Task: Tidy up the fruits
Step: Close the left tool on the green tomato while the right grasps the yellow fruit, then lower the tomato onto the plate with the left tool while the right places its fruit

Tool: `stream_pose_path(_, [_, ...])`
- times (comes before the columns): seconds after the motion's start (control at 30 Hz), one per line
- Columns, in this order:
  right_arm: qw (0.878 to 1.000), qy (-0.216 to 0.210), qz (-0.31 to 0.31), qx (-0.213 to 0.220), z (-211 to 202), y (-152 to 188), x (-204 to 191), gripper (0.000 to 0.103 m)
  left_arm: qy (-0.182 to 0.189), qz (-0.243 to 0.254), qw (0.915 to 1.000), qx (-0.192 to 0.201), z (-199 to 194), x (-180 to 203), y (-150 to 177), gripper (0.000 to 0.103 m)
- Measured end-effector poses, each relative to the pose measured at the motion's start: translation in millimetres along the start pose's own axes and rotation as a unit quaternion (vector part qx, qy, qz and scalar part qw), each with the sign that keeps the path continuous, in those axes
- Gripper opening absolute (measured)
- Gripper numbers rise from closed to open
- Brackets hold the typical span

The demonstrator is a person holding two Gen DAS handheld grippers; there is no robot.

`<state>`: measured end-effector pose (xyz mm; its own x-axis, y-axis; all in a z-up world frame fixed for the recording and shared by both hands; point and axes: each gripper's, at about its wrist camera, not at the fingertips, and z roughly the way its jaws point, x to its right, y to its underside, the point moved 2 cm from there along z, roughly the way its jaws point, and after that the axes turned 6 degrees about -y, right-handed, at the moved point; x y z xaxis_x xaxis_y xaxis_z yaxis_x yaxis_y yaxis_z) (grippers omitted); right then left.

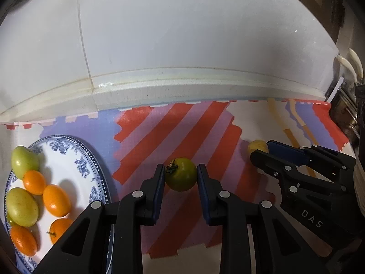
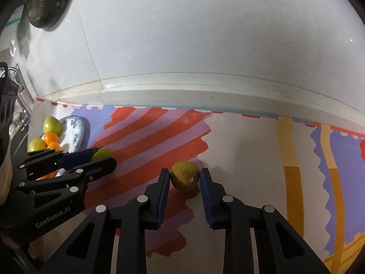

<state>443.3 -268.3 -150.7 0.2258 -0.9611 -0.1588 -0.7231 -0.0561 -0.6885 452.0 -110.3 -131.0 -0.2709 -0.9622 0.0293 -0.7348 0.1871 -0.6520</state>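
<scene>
A green tomato (image 1: 181, 179) with a dark stalk rests on the patterned cloth (image 1: 141, 137). My left gripper (image 1: 181, 170) is shut on it, a blue pad pressing each side. The right wrist view shows that same left gripper (image 2: 105, 156) at the left, around the green tomato (image 2: 103, 153). A yellow-brown round fruit (image 2: 184, 179) lies on the cloth, and my right gripper (image 2: 184, 173) is shut on it. From the left wrist, the right gripper (image 1: 261, 148) half hides this yellow fruit (image 1: 256, 146). A blue-and-white plate (image 1: 68, 162) at the left holds several orange and pale green fruits.
A white ledge (image 1: 182, 84) and a white wall run along the back of the cloth. Kitchen utensils (image 1: 349, 61) stand at the far right edge. The plate (image 2: 76, 127) sits near a tap (image 2: 22, 116) at the left. A dark round object (image 2: 48, 2) hangs at upper left.
</scene>
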Motion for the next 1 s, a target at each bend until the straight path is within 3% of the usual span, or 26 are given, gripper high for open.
stream_pose_path(1.0, [0.995, -0.031, -0.050, 0.082, -131, 8, -109, 0.028, -0.011, -0.031, 0.9944, 0.101, -161, -34, 42, 0.028])
